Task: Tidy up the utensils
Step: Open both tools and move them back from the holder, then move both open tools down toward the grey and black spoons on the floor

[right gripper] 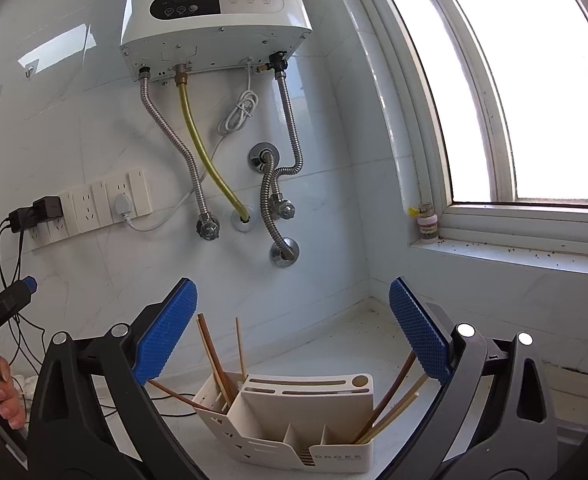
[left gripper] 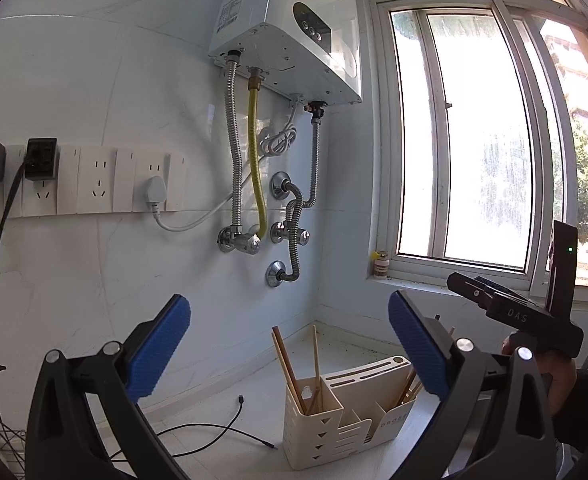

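Note:
A cream utensil holder (left gripper: 346, 412) (right gripper: 294, 420) stands on the white counter near the corner, below both grippers. Wooden chopsticks (left gripper: 294, 368) lean in its left compartment and more chopsticks (left gripper: 408, 390) in its right one. The right wrist view shows the same left bunch (right gripper: 214, 356) and right bunch (right gripper: 390, 396). My left gripper (left gripper: 288, 304) is open wide, with nothing between its blue pads (left gripper: 158, 352). My right gripper (right gripper: 293, 288) is also open wide and empty, above the holder. Neither touches the holder or the chopsticks.
A water heater (left gripper: 294, 28) with metal hoses (left gripper: 234, 152) hangs on the wall behind. A socket strip (left gripper: 78, 180) with plugs is to the left, a window (left gripper: 474, 140) to the right. A thin black cable (left gripper: 222, 428) lies on the counter. A small bottle (right gripper: 428, 224) stands on the sill.

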